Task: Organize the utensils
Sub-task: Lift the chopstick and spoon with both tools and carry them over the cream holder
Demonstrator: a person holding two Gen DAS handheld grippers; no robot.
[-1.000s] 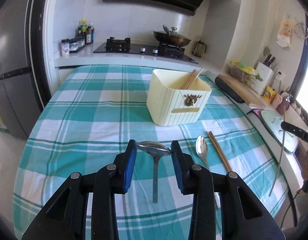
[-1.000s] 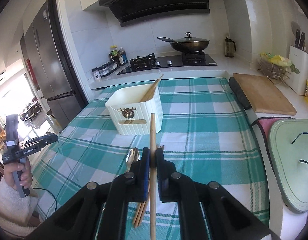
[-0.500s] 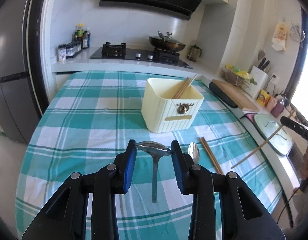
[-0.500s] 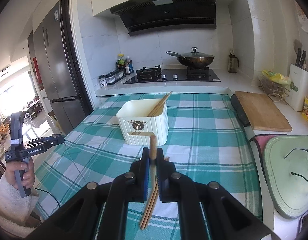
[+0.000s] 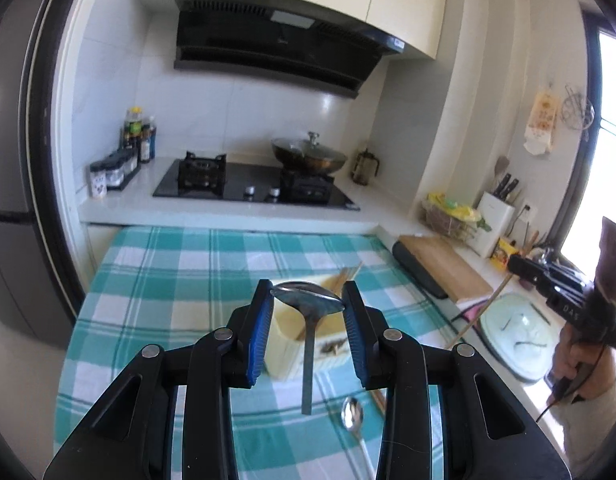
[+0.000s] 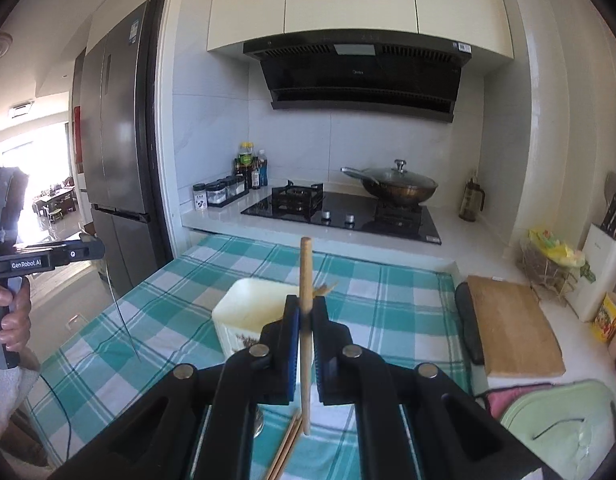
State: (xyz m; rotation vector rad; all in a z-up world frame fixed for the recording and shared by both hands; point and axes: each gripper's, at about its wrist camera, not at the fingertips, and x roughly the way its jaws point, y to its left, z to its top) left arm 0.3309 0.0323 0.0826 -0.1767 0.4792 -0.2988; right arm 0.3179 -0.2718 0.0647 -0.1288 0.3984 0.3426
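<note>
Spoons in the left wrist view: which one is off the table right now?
The larger spoon, clamped by its bowl in the left tool, handle hanging down. The smaller spoon lies flat on the checked cloth.

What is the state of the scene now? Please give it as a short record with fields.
left hand-held gripper: shut on the bowl of a metal spoon, handle hanging down
right hand-held gripper: shut on a single wooden chopstick, held upright
container: cream ribbed plastic utensil box on the teal checked tablecloth, chopsticks already inside
still on the cloth: second metal spoon; loose wooden chopsticks
task status: both held utensils are above the box, not yet put in
</note>
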